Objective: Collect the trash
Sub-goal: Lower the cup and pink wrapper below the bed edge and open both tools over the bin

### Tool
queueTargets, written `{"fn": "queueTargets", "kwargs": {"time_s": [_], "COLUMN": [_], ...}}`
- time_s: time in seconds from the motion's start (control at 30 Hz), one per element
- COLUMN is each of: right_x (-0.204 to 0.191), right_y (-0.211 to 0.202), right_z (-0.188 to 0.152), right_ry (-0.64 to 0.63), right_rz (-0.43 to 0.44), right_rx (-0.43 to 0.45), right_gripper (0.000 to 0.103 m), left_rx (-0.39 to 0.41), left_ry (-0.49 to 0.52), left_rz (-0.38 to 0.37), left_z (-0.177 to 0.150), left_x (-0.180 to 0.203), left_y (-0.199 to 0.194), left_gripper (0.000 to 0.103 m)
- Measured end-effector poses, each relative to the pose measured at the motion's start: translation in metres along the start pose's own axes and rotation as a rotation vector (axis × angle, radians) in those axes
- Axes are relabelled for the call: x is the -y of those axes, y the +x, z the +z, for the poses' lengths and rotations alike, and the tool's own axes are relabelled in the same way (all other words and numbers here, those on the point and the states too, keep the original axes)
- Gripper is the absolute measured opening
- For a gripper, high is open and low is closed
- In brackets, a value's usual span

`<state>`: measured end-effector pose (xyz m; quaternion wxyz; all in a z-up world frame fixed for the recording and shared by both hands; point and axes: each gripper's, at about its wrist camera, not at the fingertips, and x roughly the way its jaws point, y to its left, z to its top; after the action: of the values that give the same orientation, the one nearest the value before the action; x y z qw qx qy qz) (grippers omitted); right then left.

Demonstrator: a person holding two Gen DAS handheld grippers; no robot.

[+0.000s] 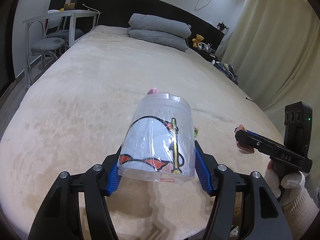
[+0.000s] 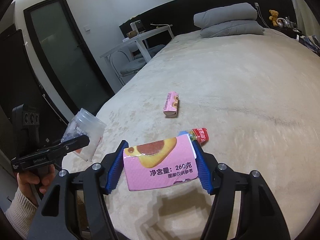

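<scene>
My left gripper (image 1: 158, 166) is shut on a clear plastic tub (image 1: 160, 140) wrapped in film, with a printed white, orange and black picture on it, held above the beige bed (image 1: 80, 100). From the right wrist view the same tub (image 2: 88, 134) shows at the left in the left gripper (image 2: 78, 142). My right gripper (image 2: 160, 160) is shut on a pink snack box (image 2: 160, 166); the right gripper (image 1: 243, 138) also shows in the left wrist view. On the bed lie a second pink box (image 2: 171, 105) and a red wrapper (image 2: 201, 136), partly behind the held box.
Folded grey bedding (image 1: 158, 30) lies at the bed's far end by a dark headboard. A white desk (image 1: 60, 16) and grey chairs (image 1: 49, 44) stand left of the bed. Curtains (image 1: 270, 40) hang on the right. A dark glass door (image 2: 64, 60) is at left.
</scene>
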<state>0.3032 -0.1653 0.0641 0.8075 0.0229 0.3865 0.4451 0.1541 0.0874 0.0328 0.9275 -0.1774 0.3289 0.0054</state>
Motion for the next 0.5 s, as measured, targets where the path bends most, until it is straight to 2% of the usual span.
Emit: {"fn": "queueTargets", "kwargs": {"time_s": [0.2,0.5], "right_x": [-0.003,-0.027], "right_y": [-0.026,-0.058], "right_z": [-0.037,-0.086], "right_ry": [0.029,0.020], "right_rz": [-0.018,0.008], "right_rx": [0.008,0.037], "right_gripper": [0.064,0.064], "left_rx": [0.017,0.062], "left_ry": [-0.007,0.014], "left_rz": [-0.022,-0.064], "left_z": [-0.033,-0.080], "left_x": [0.010,0.031], "left_y": [-0.021,-0.049], "left_gripper": [0.061,0.061]}}
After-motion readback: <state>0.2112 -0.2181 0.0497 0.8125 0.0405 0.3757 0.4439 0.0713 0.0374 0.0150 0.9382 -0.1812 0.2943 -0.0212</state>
